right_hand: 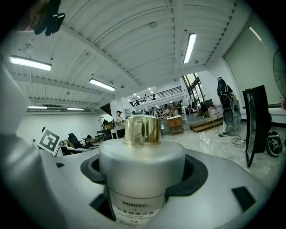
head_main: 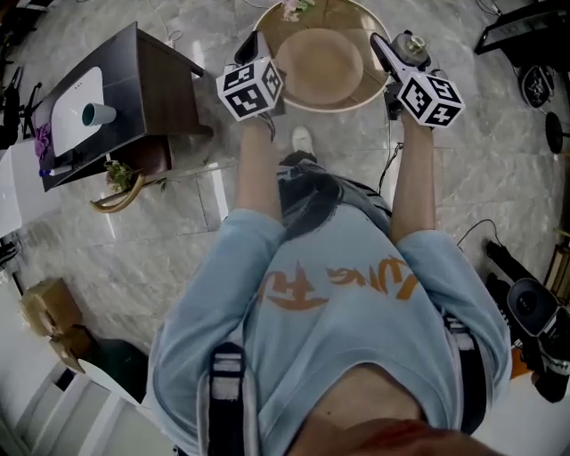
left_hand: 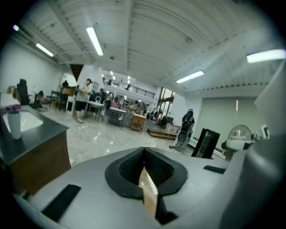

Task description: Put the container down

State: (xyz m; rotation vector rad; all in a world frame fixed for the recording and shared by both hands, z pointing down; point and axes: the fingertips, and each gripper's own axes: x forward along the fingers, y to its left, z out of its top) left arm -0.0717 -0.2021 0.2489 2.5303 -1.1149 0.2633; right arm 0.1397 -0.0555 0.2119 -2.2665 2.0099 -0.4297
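Observation:
The container is a frosted white bottle (right_hand: 142, 165) with a gold cap and a MINISO label. My right gripper (right_hand: 143, 176) is shut on it and holds it upright. In the head view the bottle (head_main: 412, 42) and the right gripper (head_main: 398, 55) are raised at the right edge of a round wooden table (head_main: 267, 27). My left gripper (head_main: 251, 49) is up at the table's left edge. Its jaws are shut on a thin tan strip (left_hand: 148, 190), which stands edge-on between the black pads (left_hand: 127, 167).
A tan round disc (head_main: 321, 67) lies in the middle of the table, with flowers (head_main: 294, 9) at its far side. A dark cabinet (head_main: 156, 85) with a white basin and a cup (head_main: 98, 113) stands left. Cables and equipment (head_main: 525, 303) sit right.

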